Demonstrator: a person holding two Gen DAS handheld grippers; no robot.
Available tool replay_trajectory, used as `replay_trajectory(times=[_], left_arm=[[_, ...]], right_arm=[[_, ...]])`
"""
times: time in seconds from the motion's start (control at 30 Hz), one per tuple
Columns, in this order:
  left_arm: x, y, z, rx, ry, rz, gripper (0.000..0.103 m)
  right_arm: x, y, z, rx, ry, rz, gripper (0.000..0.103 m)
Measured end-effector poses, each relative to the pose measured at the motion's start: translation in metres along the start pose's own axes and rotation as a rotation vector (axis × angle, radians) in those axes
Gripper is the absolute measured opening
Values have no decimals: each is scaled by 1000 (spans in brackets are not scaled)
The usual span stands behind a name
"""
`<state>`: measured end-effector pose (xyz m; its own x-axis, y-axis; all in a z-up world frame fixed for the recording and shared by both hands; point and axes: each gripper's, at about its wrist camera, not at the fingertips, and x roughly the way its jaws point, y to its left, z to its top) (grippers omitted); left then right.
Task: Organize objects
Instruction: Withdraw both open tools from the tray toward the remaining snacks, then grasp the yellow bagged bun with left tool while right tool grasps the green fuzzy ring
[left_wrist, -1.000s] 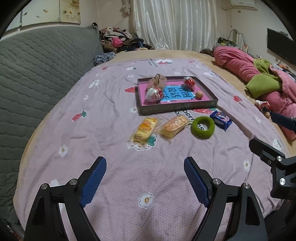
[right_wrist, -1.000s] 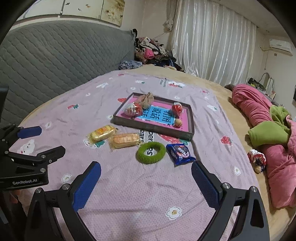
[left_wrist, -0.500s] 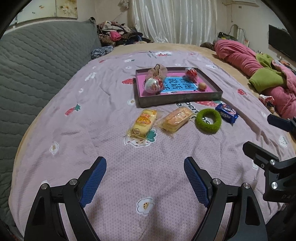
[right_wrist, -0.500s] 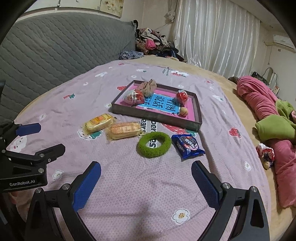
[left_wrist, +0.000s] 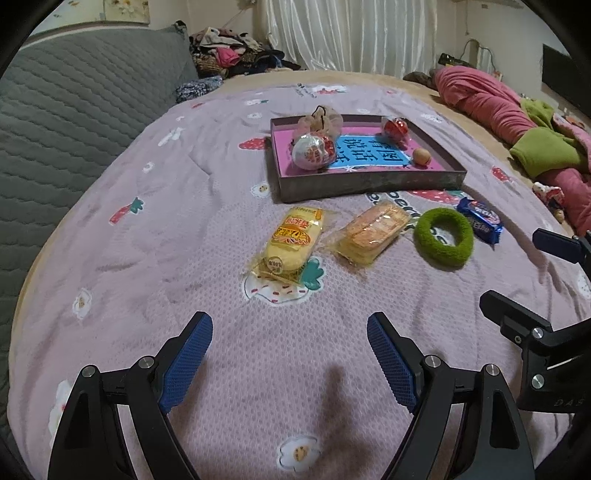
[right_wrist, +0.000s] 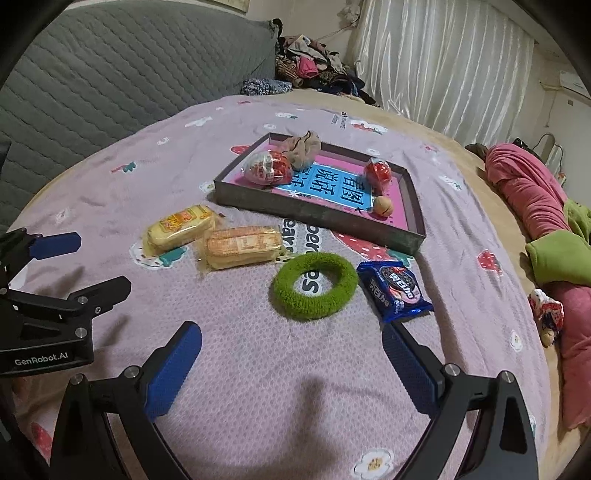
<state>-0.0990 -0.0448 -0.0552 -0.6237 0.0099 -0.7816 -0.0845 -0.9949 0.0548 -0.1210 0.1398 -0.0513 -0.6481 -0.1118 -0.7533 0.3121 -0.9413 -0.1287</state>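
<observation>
So far the tray (left_wrist: 369, 182) on the bed (left_wrist: 184, 229) holds four small items. Still loose at its 6 o'clock: two snack packs (left_wrist: 291, 242), green ring (left_wrist: 443, 236), cookie pack (right_wrist: 395, 290). Left gripper (left_wrist: 290, 354) and right gripper (right_wrist: 291, 363) both have jaws wide open, holding nothing.

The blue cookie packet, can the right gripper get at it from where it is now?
Probably yes. The blue packet lies flat on the bedspread just ahead of the open right gripper, near its right finger, with nothing on top. The green ring sits close beside it, so a slight shift right looks needed.
</observation>
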Motion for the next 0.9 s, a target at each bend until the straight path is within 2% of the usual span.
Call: replay_trajectory(times=[0.3, 0.73, 0.9], left_arm=[[31, 5, 18, 10, 23, 30, 87], [80, 14, 38, 27, 66, 23, 87], [94, 16, 40, 29, 84, 8, 87]], right_arm=[[23, -7, 6, 15, 24, -2, 99], [55, 1, 15, -43, 59, -36, 98], [73, 0, 19, -37, 86, -34, 90]])
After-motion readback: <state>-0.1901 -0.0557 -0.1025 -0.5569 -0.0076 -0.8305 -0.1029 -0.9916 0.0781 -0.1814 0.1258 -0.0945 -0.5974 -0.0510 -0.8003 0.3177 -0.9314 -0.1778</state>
